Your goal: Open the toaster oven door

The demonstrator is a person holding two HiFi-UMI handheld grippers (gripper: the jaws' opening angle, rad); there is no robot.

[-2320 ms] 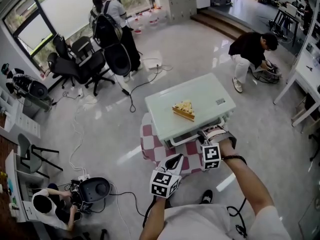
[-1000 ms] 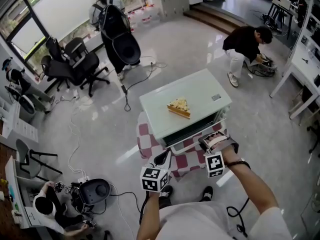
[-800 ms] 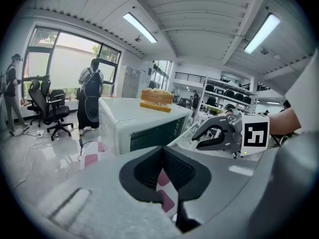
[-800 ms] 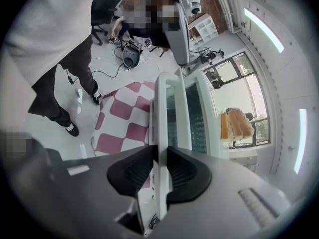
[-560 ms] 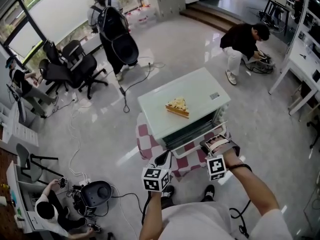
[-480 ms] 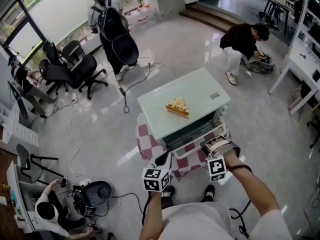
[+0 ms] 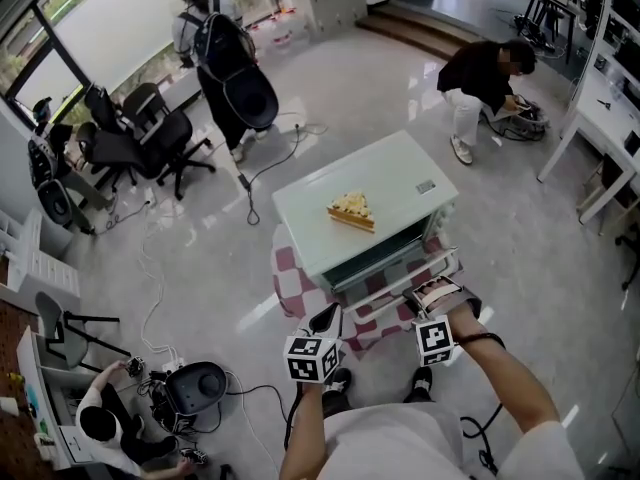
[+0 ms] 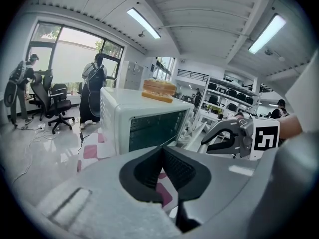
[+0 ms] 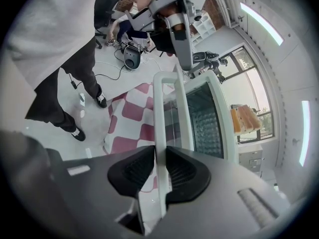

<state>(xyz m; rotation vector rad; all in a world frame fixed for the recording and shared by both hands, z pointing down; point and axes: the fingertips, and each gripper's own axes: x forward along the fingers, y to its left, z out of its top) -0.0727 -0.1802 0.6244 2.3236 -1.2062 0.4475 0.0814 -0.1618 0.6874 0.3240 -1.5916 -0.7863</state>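
Note:
The white toaster oven (image 7: 385,173) stands on a red-and-white checked cloth (image 7: 290,268), with a wedge of sandwich (image 7: 349,210) on its top. Its glass door (image 7: 395,286) hangs partly open, tilted down toward me. My right gripper (image 7: 432,293) grips the door's white handle bar (image 9: 159,108); its jaws are closing, and both pads (image 9: 182,171) press on the bar. My left gripper (image 7: 325,320) hovers in front of the oven's left corner, shut and holding nothing. In the left gripper view the oven's front (image 8: 152,128) and the right gripper (image 8: 227,136) show ahead.
The oven sits low on a glossy floor. A person with a backpack (image 7: 215,48) stands by office chairs (image 7: 140,133) at the back, another crouches at the right (image 7: 480,73). Cables (image 7: 250,193), a round black device (image 7: 195,383) and a white desk (image 7: 600,118) lie around.
The oven door has swung from nearly shut to partly open, coming down toward me with the right gripper on its handle. The left gripper has barely moved.

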